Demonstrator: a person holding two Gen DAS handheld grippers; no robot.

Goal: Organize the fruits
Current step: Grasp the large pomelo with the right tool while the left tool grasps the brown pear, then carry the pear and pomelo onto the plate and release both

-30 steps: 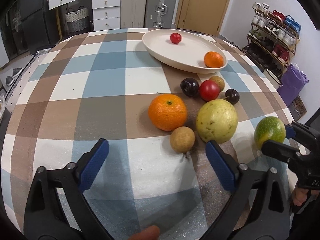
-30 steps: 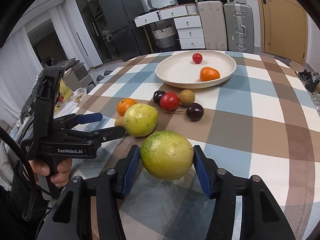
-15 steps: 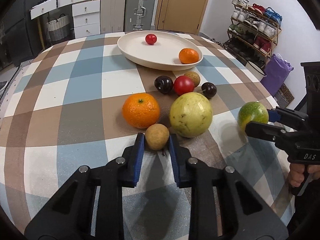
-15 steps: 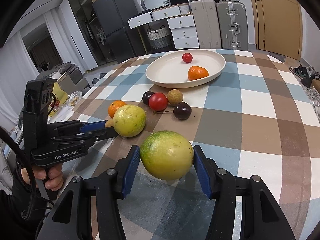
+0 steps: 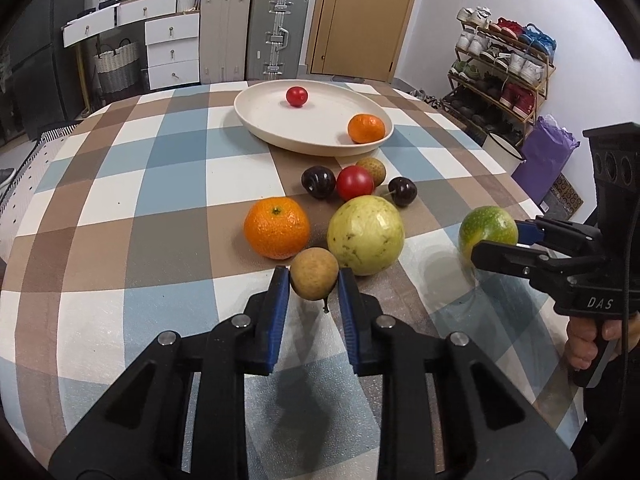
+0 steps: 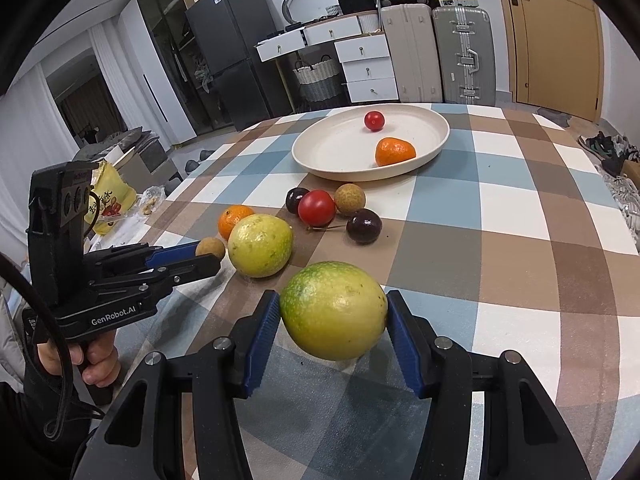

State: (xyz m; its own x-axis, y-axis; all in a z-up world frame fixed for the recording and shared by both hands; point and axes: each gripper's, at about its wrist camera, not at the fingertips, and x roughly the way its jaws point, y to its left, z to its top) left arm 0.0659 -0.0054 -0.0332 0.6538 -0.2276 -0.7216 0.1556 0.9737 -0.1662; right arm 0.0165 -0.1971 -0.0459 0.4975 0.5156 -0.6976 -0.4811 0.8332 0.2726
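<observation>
Two grippers each hold a fruit above the checked tablecloth [image 5: 120, 184]. The left gripper [image 5: 314, 280] is clamped on a small tan longan [image 5: 314, 273], round, dull-skinned, with a short dark stem hanging below it; its blue pads [image 5: 280, 296] press both sides. The longan sits just in front of a big orange [image 5: 277, 227] and a large pale yellow-green fruit [image 5: 365, 234] with brown specks and a glossy patch.

The right gripper [image 6: 333, 320] grips a green-and-yellow fruit [image 6: 334, 310], green toward the top and left, yellower on its front, smooth with a few small blemishes. It appears lifted clear of the cloth, near the table's front right side.

Behind the big pieces lies a tight cluster: a dark plum [image 5: 318, 182], a red tomato [image 5: 355, 183], a second tan longan [image 5: 372, 169] and another dark plum [image 5: 402, 191] with a thin stem.

Farther back stands a wide cream plate [image 5: 256, 116]. Inside it rest a small red tomato [image 5: 297, 96] near the far side and a small orange [image 5: 366, 129] against the right rim.
</observation>
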